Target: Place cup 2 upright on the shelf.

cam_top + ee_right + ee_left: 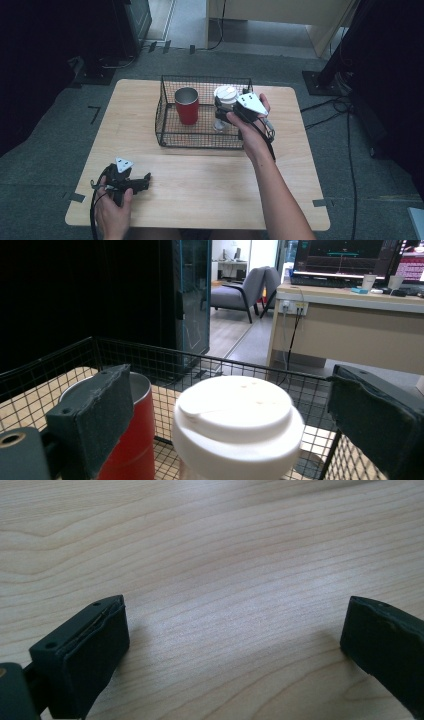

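Note:
A black wire basket (205, 78) stands at the back middle of the wooden table (200, 185). Inside it, a red metal cup (186, 106) stands upright on the left and a clear cup with a white lid (226, 94) on the right. My right gripper (220, 107) is over the basket's right side at the lidded cup. In the right gripper view the white lid (237, 415) sits between the spread jaws of the right gripper (230, 385), with a gap on each side, and the red cup (135, 440) is behind the left jaw. My left gripper (146, 181) rests open at the table's front left; the left gripper (235, 625) has bare wood between its jaws.
The basket's wire wall (150, 357) rises beyond the cups. Past it are a tall dark cabinet (190, 295), grey office chairs (250, 285) and a desk with monitors (350, 300). Cables (345, 115) run on the floor to the table's right.

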